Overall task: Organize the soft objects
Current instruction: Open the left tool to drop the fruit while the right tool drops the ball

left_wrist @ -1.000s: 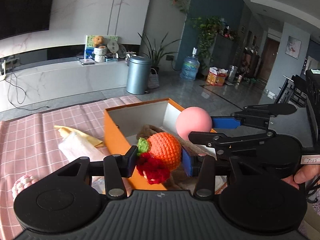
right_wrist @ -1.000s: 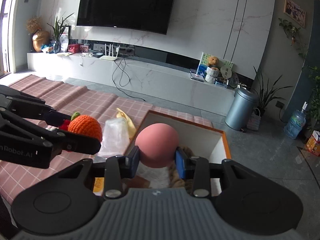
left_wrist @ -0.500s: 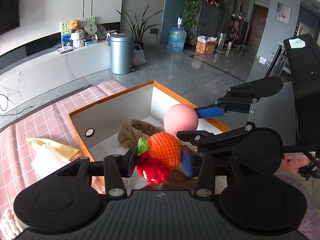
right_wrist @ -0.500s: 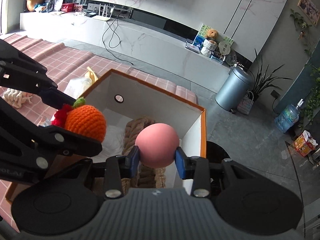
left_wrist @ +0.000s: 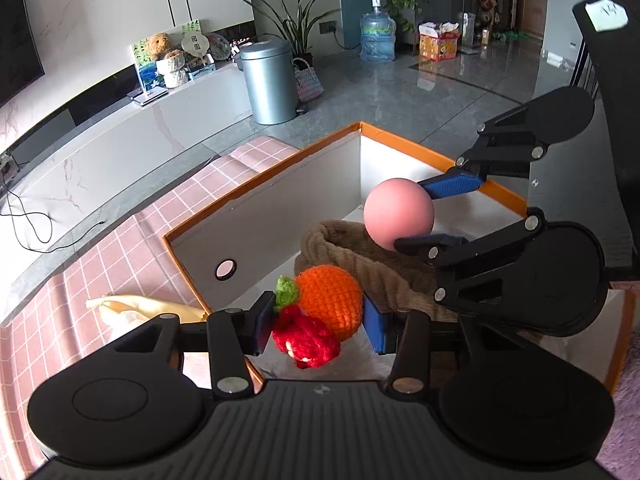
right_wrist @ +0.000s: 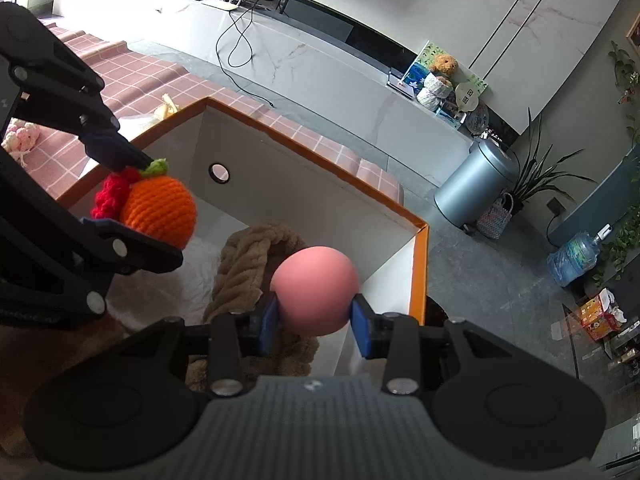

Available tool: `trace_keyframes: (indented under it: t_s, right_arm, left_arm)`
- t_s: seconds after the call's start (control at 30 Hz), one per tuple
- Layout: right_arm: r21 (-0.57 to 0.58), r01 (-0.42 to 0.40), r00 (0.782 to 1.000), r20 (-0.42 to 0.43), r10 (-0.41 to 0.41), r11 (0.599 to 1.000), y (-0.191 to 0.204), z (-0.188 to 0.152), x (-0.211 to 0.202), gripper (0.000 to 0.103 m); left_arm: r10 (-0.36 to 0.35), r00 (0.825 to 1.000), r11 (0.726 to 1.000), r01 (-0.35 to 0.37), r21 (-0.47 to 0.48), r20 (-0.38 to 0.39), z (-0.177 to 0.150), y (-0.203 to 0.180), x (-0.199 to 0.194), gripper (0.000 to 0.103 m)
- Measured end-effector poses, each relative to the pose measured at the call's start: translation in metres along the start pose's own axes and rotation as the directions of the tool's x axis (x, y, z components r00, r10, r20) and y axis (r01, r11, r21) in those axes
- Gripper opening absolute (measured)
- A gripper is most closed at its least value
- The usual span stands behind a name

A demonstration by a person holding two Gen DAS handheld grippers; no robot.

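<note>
Box: orange-rimmed cardboard box (left_wrist: 404,140) with white inner walls and a round hole in one wall, standing on a pink checked cloth (left_wrist: 120,248); both tools hang over its open top.
Left gripper (left_wrist: 318,322): blue pads pinch a crocheted fruit toy (left_wrist: 330,300) — orange ball with a green leaf tuft and a red knitted piece hanging at its near-left side. Toy sits above the near-left part of the box interior, clear of the floor of the box.
Right gripper (right_wrist: 316,318): pads pressed on either side of a smooth pink ball (right_wrist: 314,290), held above the right half of the box, close to the right wall.
Box contents: brown plush rope-like item (right_wrist: 244,256) coiled on white paper lining, directly beneath the pink ball and just right of the fruit toy.
Outside box, left: yellow cloth-like item (left_wrist: 140,306) beside clear plastic, touching the box's left outer wall; pink-and-white knitted item (right_wrist: 20,136) farther left on the cloth.
Background: grey lidded bin (left_wrist: 268,80), water jug (left_wrist: 376,36), teddy bear (right_wrist: 442,65) on a white marble bench.
Person: not visible in either view.
</note>
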State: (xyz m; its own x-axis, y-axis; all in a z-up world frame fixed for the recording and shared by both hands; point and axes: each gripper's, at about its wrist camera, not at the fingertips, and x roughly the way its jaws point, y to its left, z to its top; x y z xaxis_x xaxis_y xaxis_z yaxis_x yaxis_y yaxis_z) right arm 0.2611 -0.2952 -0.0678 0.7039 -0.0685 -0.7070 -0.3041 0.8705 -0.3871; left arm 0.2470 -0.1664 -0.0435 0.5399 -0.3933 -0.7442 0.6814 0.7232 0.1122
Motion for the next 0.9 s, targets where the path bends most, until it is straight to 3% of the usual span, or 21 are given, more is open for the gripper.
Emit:
trace_keyframes:
  t_s: [0.3,0.67,0.8,0.9]
  right_arm:
    - [-0.036,0.008,0.999,-0.04,-0.009,0.999,0.003,-0.002,0.02,0.041]
    - [-0.052,0.008,1.0,-0.024,-0.01,0.999,0.006,-0.007,0.011,0.045]
    - [-0.06,0.01,1.0,-0.021,-0.012,0.998,0.007,-0.007,0.008,0.047]
    - [-0.067,0.019,1.0,0.0,-0.019,0.998,0.008,-0.008,0.002,0.06]
  left_arm:
    - [0.014,0.999,1.0,-0.014,0.012,-0.035,0.001,0.003,0.013,0.053]
    - [0.024,0.999,0.999,-0.023,0.032,-0.035,0.003,-0.003,0.014,0.054]
    - [0.027,0.999,0.999,-0.026,0.042,-0.022,0.004,-0.005,0.013,0.062]
    - [0.021,1.0,1.0,-0.022,0.019,0.005,0.004,-0.003,0.009,0.074]
